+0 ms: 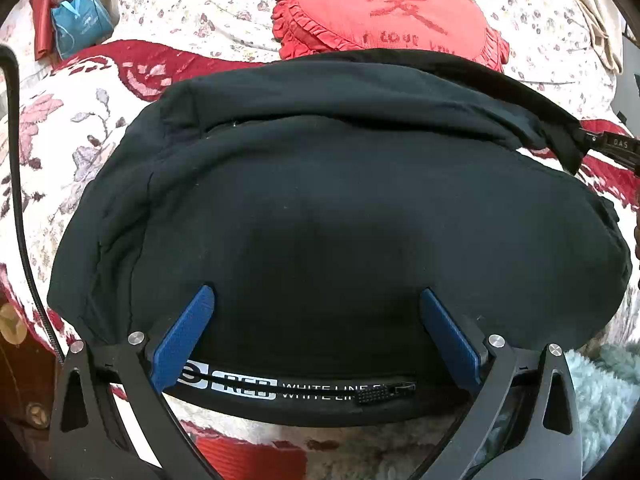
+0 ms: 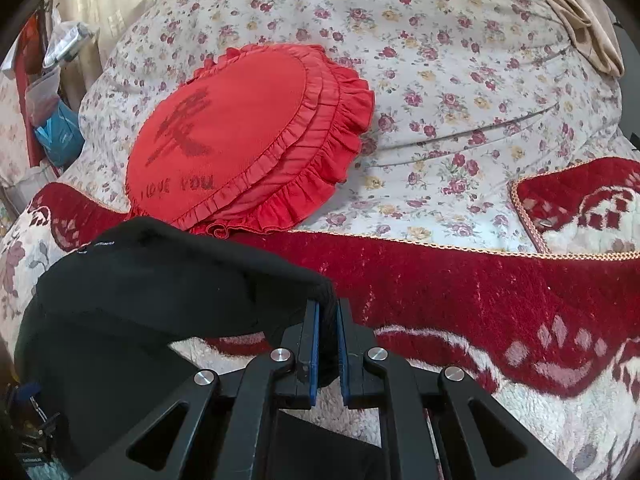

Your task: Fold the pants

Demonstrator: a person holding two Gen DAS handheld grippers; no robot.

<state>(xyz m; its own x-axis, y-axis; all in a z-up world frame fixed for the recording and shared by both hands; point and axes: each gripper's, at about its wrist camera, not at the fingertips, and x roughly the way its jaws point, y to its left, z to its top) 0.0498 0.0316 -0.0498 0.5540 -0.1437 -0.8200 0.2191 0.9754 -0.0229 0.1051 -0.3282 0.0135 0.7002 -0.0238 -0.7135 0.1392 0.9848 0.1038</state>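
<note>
The black pants [image 1: 320, 184] lie bunched and partly folded on the red and white blanket [image 1: 52, 160]. A zipper and a white printed band show at their near edge. My left gripper [image 1: 318, 300] hovers over that near edge, jaws wide open, and the cloth lies under and between the blue pads [image 1: 184, 340] without being pinched. In the right wrist view my right gripper [image 2: 328, 316] is shut on a corner of the pants [image 2: 160, 280], holding that flap lifted off the blanket. The same gripper's black tip [image 1: 608, 146] shows at the right edge of the left wrist view, gripping the upper fold.
A red frilled round cushion [image 2: 248, 136] rests on the flowered quilt [image 2: 460, 80] just behind the pants. A blue bag [image 1: 80, 24] sits at the far left. A black cable [image 1: 16, 184] runs down the left side. Red blanket [image 2: 480, 292] spreads to the right.
</note>
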